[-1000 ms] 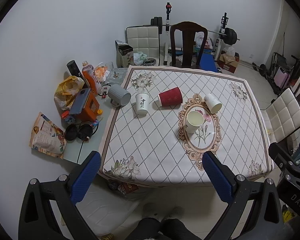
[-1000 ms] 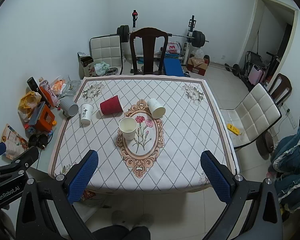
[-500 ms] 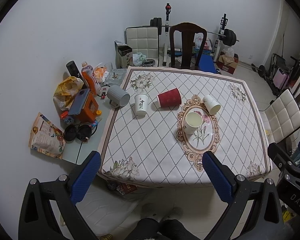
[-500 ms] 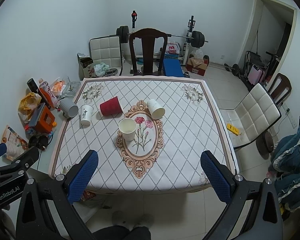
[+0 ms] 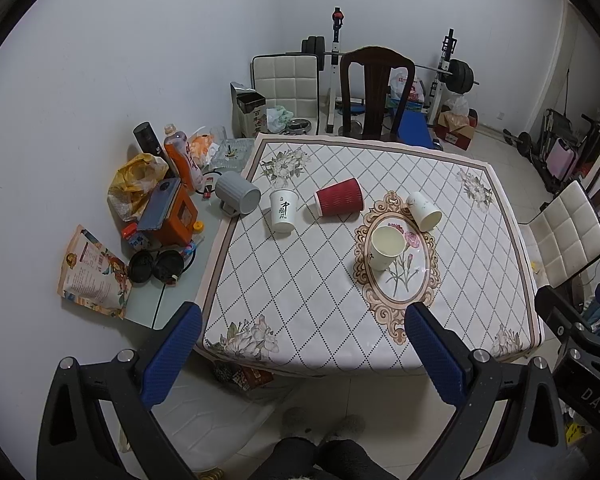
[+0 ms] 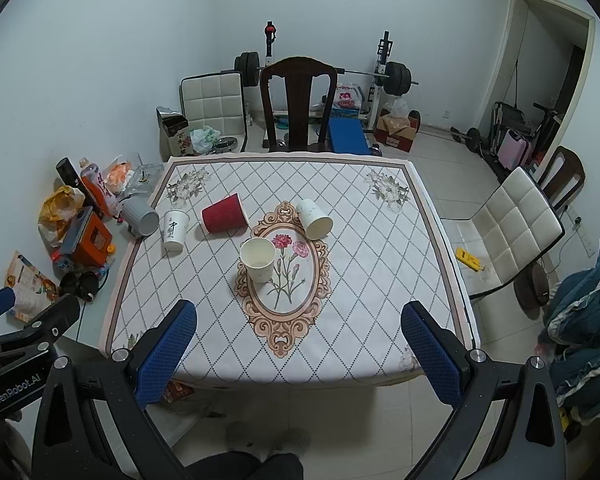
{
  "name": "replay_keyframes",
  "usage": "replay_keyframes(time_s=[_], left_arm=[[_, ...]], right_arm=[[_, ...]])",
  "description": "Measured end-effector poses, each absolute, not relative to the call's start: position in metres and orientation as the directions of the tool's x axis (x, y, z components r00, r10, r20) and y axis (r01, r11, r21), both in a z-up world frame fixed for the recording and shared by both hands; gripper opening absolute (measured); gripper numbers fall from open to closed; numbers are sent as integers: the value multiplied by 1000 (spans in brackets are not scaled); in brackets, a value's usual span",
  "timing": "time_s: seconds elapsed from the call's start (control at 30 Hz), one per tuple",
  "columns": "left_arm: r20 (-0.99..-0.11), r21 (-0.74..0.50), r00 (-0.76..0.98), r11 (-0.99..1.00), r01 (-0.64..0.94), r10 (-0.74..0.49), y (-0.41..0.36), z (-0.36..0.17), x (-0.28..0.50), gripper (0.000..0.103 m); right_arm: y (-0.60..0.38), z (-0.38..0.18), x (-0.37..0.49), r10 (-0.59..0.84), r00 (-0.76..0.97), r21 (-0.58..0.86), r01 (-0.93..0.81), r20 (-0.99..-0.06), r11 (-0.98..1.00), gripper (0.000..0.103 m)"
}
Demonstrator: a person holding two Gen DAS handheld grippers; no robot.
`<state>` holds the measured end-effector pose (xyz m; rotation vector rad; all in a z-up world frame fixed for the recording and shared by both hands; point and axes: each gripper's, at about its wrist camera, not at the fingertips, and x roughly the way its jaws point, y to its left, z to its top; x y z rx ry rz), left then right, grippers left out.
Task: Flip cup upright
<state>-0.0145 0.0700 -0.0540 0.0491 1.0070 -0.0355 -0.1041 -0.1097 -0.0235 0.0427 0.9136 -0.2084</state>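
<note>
A red ribbed cup [image 5: 338, 202] [image 6: 224, 219] lies on its side on the patterned table [image 5: 300, 292]. A white cup [image 5: 423, 210] [image 6: 315, 218] lies on its side at the oval motif's far edge. A cream cup [image 5: 386, 247] [image 6: 258, 259] stands upright on the oval. A white cup with black characters [image 5: 283, 211] [image 6: 175, 229] stands upright at the left. My left gripper [image 5: 302, 354] and right gripper [image 6: 299, 350] are open and empty, held back from the table's near edge, far from all cups.
A grey mug [image 5: 237, 198] lies at the table's left edge. A low side surface at the left holds a bottle [image 5: 183, 159], bags and an orange box [image 5: 172, 216]. A dark wooden chair [image 5: 374, 92] stands behind the table, a white chair [image 6: 512, 228] to its right.
Both grippers have drawn slightly back and up from the table, so the table looks a little farther. The cups have not moved.
</note>
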Motion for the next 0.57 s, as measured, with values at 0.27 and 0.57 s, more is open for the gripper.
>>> replay_keyframes(time_s=[0.27,0.57], left_arm=[[-845,23,534,998,52,-8,69,-54,-14,103],[-844,20,536,998,53,-12,68,-51,-12,103]], right_arm=[[-108,-21,-102,-157,591,-49,195,-791,980,103],[-108,-21,-102,-156,590,-47,195,-792,980,103]])
